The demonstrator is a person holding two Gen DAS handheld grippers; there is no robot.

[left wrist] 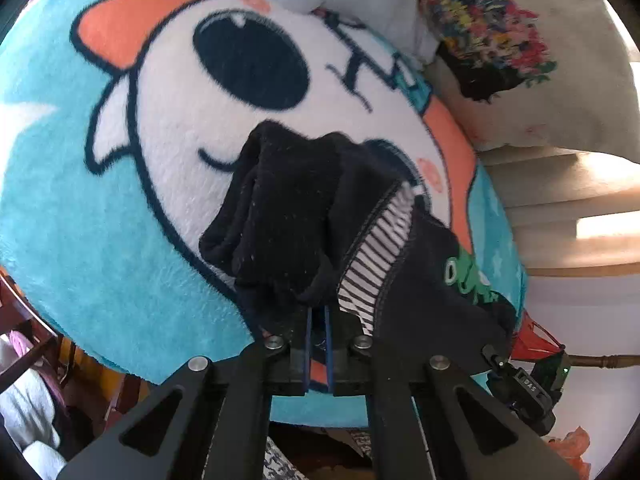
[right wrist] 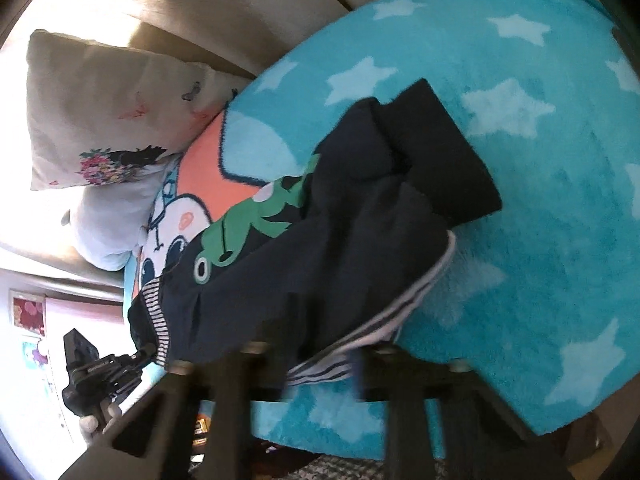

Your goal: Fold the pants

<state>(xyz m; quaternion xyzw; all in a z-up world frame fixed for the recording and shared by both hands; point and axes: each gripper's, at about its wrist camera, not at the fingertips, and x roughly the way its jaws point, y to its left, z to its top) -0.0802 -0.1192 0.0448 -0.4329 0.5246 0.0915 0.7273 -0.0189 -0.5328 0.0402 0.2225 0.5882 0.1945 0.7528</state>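
Pants (left wrist: 320, 216), dark with a frog print, lie mid-frame on the blue star blanket (left wrist: 80, 220). The left gripper (left wrist: 318, 320) pinches the waistband; the right gripper (right wrist: 320, 360) pinches the striped edge. Grabbing looks done; next, lift both together and fold.

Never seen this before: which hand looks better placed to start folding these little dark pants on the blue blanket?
Probably left. The left gripper is shut on the pants at the waistband, in sharp view. The right gripper sits at the striped edge, but its view is blurred.
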